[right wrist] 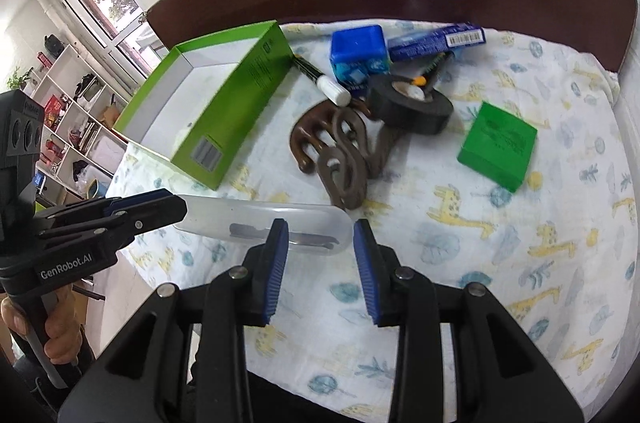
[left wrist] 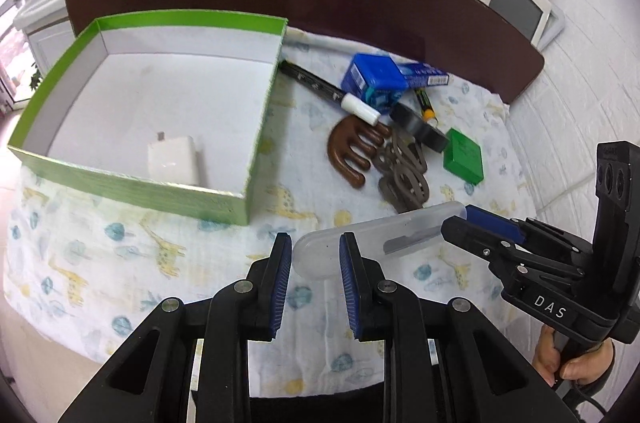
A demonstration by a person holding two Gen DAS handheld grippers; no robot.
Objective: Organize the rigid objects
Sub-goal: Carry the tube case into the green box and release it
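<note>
2 grippers at either end of a clear case on a giraffe-print cloth.

Left wrist view: the left gripper (left wrist: 314, 243) has its fingers apart, framing the near end of the clear case (left wrist: 384, 235), while the right gripper (left wrist: 456, 223) meets its far end; a white charger (left wrist: 174, 159) lies in the green box (left wrist: 132, 179) beyond. Right wrist view: the right gripper (right wrist: 318, 227) has its fingers apart over the case's end, the left gripper (right wrist: 176, 209) is at the other end, and a tape roll (right wrist: 412, 107) lies farther back.

Open giraffe-print cloth (right wrist: 460, 263) lies bare on the near side; farther back, the green cardboard box (left wrist: 132, 179) and a clutter round the black tape roll (right wrist: 412, 107) block passage.
</note>
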